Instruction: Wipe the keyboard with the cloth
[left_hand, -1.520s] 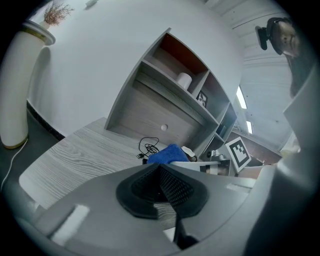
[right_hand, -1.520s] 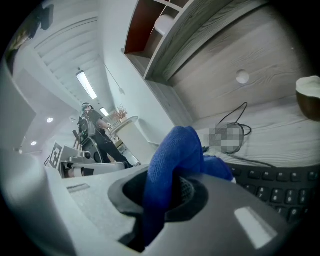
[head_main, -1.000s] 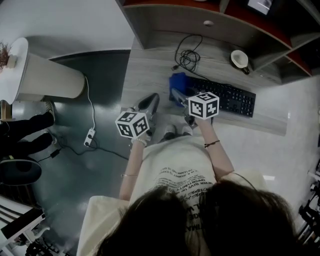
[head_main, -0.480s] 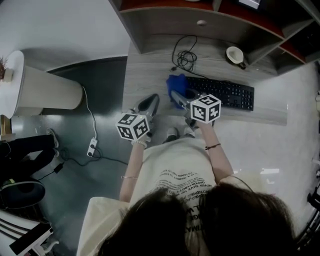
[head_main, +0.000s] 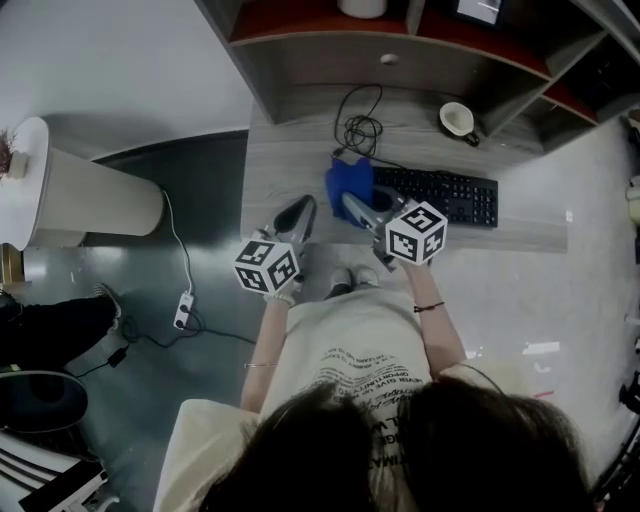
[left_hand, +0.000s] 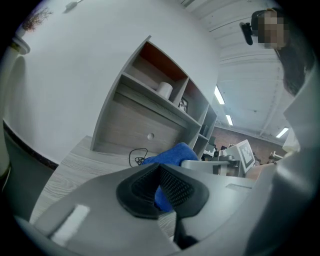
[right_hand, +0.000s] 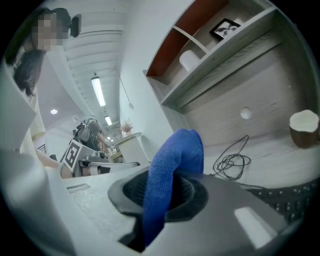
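right hand-held gripper (right_hand: 162, 192): jaws clamped on the blue cloth (right_hand: 175, 160), which folds up and over them
cloth position: at the left end of the keyboard (head_main: 440, 195), over the bench (head_main: 290, 150); contact with the keys can't be told
left hand-held gripper (left_hand: 160, 185): jaws together, nothing held, just left of the cloth above the bench edge
keyboard: black, flat on the bench
behind the keyboard: coiled black cable (head_main: 358, 125), white cup (head_main: 457, 118) to its right
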